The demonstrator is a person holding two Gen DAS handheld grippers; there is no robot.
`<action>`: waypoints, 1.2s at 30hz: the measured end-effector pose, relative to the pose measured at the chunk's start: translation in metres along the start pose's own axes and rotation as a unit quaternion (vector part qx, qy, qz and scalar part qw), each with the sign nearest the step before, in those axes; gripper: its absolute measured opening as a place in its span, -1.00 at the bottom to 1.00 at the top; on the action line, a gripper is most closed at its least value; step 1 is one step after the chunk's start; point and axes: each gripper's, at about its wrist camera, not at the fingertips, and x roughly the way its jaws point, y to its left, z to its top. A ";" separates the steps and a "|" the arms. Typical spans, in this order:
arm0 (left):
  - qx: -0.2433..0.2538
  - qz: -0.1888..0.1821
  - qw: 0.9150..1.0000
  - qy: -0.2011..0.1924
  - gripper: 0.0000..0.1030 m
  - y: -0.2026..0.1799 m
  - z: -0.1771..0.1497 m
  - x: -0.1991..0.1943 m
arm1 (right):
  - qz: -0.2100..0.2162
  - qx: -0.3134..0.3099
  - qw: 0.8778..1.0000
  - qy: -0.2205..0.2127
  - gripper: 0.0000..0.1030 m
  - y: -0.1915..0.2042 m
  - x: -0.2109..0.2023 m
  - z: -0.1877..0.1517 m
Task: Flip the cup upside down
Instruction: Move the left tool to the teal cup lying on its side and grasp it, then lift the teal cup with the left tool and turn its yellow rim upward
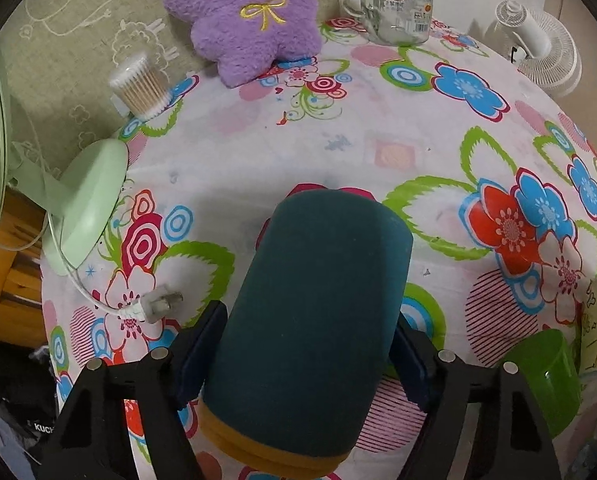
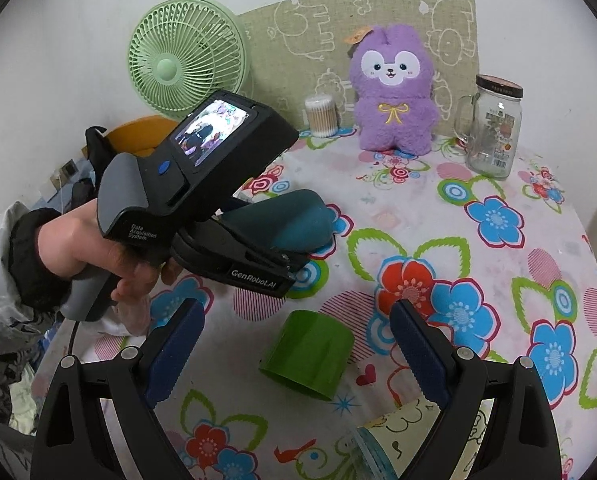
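Observation:
My left gripper point(image 1: 302, 344) is shut on a dark teal cup point(image 1: 318, 300) with a mustard band at its near end. The cup lies tilted along the fingers, its closed end pointing away over the table. In the right wrist view the teal cup point(image 2: 294, 220) is held just above the flowered tablecloth point(image 2: 478, 264). My right gripper point(image 2: 298, 344) is open and empty, hovering over a green plastic cup point(image 2: 308, 352) that stands mouth down on the cloth. The green cup also shows in the left wrist view point(image 1: 546, 376).
A purple plush toy point(image 2: 394, 92), a glass jar mug point(image 2: 494, 128) and a cotton swab tub point(image 2: 320, 116) stand at the back. A green fan point(image 2: 186, 60) and its plug point(image 1: 158, 304) sit at the left. A white fan point(image 1: 538, 48) is far right. A yellow patterned cup point(image 2: 398, 432) lies near me.

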 end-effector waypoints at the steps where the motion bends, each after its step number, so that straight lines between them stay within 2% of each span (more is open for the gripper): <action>1: 0.004 0.002 1.000 0.001 0.52 -0.001 -0.001 -0.001 | 0.001 0.000 1.000 0.000 0.85 0.000 -0.001 0.000; 9: 0.010 0.004 1.000 -0.008 0.44 -0.008 -0.011 -0.020 | 0.006 -0.007 1.000 -0.006 0.85 0.006 -0.013 -0.004; 16: -0.048 -0.022 0.998 -0.022 0.28 -0.001 -0.031 -0.055 | 0.004 -0.015 1.000 -0.011 0.85 0.013 -0.032 -0.012; 24: -0.090 -0.036 0.995 -0.038 0.28 -0.019 -0.069 -0.086 | 0.008 -0.018 1.000 -0.019 0.85 0.023 -0.055 -0.025; 27: -0.107 -0.049 0.992 -0.045 0.28 -0.024 -0.083 -0.095 | 0.009 -0.025 0.999 -0.025 0.85 0.029 -0.067 -0.030; 30: -0.126 -0.039 0.990 -0.057 0.28 -0.030 -0.101 -0.104 | 0.007 -0.032 0.999 -0.030 0.85 0.033 -0.077 -0.036; 33: -0.159 -0.047 0.984 -0.066 0.28 -0.037 -0.123 -0.112 | 0.003 -0.037 0.999 -0.029 0.85 0.034 -0.084 -0.045; 36: -0.187 -0.020 0.978 -0.088 0.28 -0.050 -0.146 -0.119 | 0.000 -0.039 0.999 -0.021 0.85 0.035 -0.087 -0.057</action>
